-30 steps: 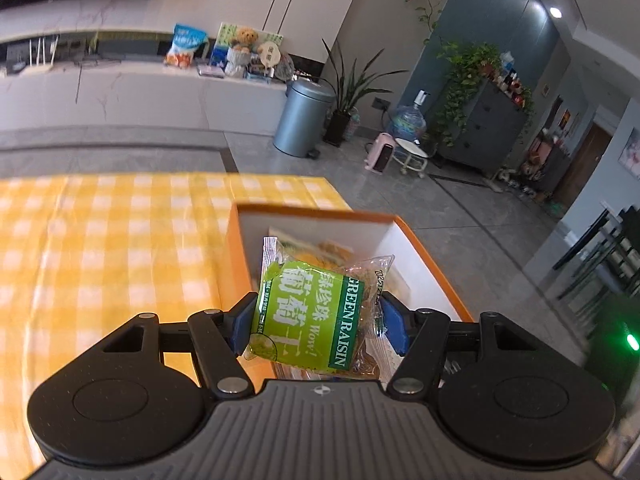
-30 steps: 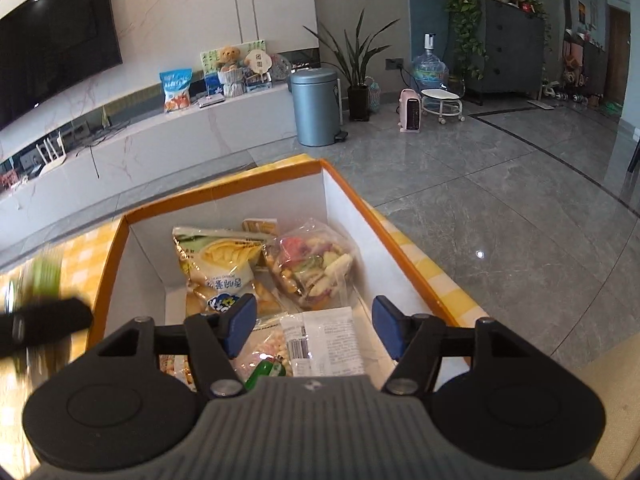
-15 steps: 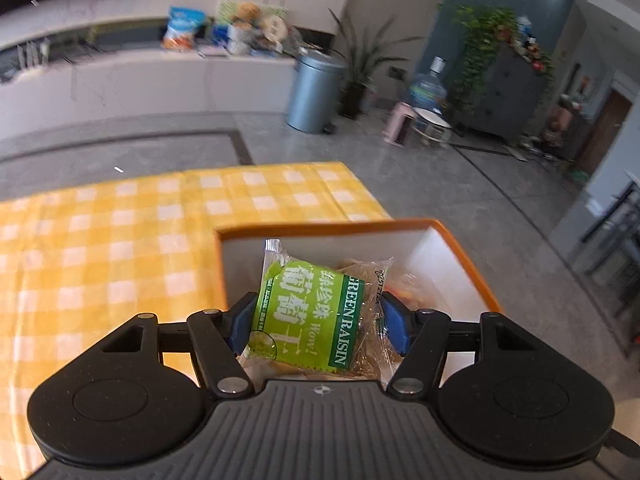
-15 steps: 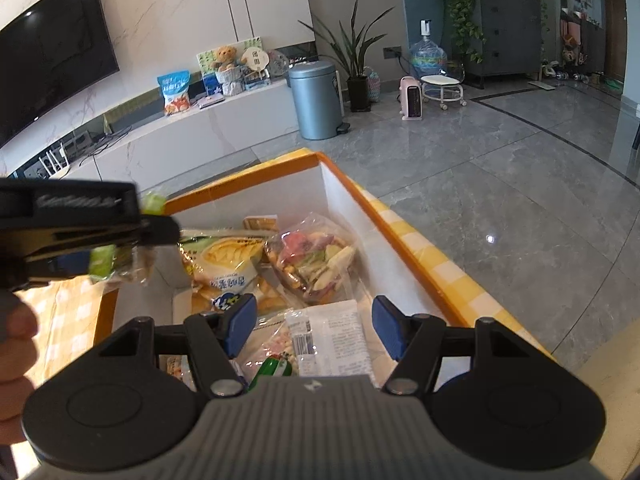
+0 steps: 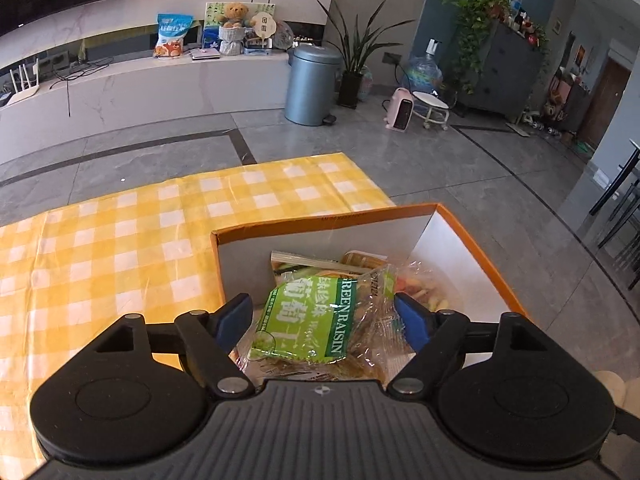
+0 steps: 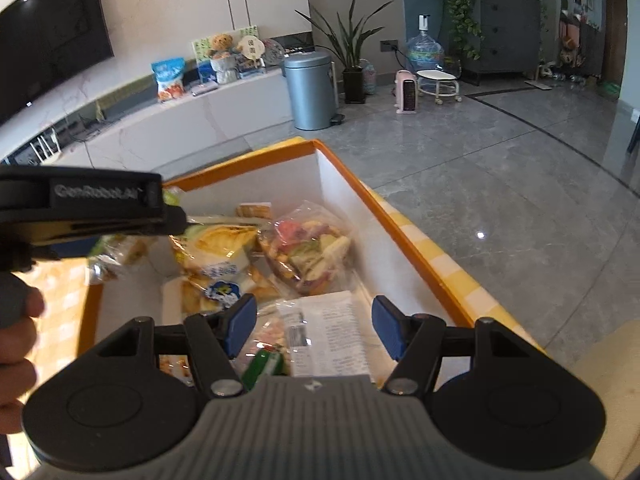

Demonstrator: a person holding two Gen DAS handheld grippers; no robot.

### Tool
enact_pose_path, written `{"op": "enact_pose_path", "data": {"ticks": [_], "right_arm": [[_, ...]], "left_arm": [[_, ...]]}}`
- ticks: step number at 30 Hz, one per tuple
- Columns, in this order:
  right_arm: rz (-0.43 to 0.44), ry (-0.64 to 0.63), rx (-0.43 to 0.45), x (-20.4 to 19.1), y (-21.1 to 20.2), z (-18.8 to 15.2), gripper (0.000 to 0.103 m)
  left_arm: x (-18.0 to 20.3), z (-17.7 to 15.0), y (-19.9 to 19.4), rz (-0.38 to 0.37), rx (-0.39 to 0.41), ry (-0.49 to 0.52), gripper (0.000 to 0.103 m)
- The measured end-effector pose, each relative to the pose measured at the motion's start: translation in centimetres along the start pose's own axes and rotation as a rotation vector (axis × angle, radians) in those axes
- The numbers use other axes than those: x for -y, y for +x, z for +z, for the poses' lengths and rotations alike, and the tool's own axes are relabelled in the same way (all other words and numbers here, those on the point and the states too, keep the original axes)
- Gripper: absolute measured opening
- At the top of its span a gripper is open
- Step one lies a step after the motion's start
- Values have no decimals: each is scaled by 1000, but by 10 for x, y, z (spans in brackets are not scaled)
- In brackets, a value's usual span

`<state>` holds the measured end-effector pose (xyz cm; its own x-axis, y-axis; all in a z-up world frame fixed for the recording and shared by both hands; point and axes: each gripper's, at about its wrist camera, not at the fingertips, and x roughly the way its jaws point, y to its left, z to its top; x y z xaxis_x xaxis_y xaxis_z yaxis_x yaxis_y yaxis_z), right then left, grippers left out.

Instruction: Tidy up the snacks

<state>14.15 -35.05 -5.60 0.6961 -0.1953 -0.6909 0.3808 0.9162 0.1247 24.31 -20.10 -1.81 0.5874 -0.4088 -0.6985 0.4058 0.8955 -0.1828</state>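
Note:
An orange box with white inner walls stands on the yellow checked tablecloth and holds several snack packets. My left gripper hangs over the box with its jaws spread; the green raisin packet lies between the blue pads, apart from both. In the right wrist view the left gripper's body reaches over the box's left side. My right gripper is open and empty above the box, over a white-labelled packet, a yellow packet and a mixed fruit packet.
The table's far edge drops to a grey tiled floor. A grey bin, a potted plant and a low white counter with items stand well beyond. The person's hand shows at the left.
My left gripper has moved over the box and opened; the raisin packet now sits loose between the pads. The right gripper has stayed open over the box.

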Motion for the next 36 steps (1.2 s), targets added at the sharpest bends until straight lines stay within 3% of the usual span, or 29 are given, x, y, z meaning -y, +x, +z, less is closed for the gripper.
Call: {"op": "enact_pose_path", "data": {"ticks": [7, 11, 17, 19, 26, 33, 36], "right_arm": [[17, -7, -6, -1, 0, 0, 62], [23, -10, -8, -1, 1, 0, 62], [96, 40, -24, 5, 7, 0, 40], [144, 66, -64, 4, 16, 1, 25], [237, 148, -136, -13, 37, 18, 21], [113, -19, -283, -58, 73, 19, 20], [146, 29, -300, -50, 76, 18, 13]], "left_arm": [[0, 14, -19, 10, 62, 32, 93], [-6, 15, -32, 17, 91, 2, 93], [-18, -12, -58, 10, 126, -21, 93], [-24, -28, -66, 26, 139, -22, 93], [-47, -73, -64, 164, 86, -31, 93], [-68, -89, -56, 145, 13, -90, 91], [-69, -91, -56, 160, 17, -79, 91]]}}
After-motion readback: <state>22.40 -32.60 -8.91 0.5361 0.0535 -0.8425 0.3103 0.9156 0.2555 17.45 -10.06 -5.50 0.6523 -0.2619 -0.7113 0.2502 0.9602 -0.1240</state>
